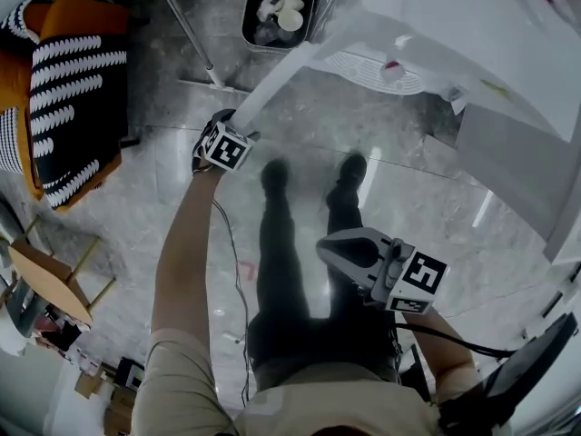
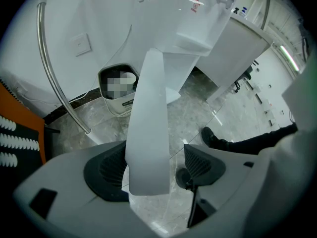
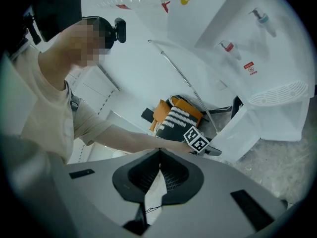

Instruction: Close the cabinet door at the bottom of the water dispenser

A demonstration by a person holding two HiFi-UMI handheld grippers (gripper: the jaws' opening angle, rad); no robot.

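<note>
left hand-held gripper (image 2: 154,166) is sitting wide open, straddling the free edge of the cabinet door (image 2: 148,113), which is hanging swung out from the water dispenser (image 2: 168,19) base. nothing's clamping it, so i'm guessing it's risking slipping off mid-push. right hand-held gripper (image 3: 159,152) is idling closed, empty.

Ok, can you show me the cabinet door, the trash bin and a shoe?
cabinet door (image 2: 146,128), left gripper view, middle of its white edge.
trash bin (image 1: 250,18), head view, its dark left rim.
shoe (image 2: 210,136), left gripper view, its black toe.
</note>
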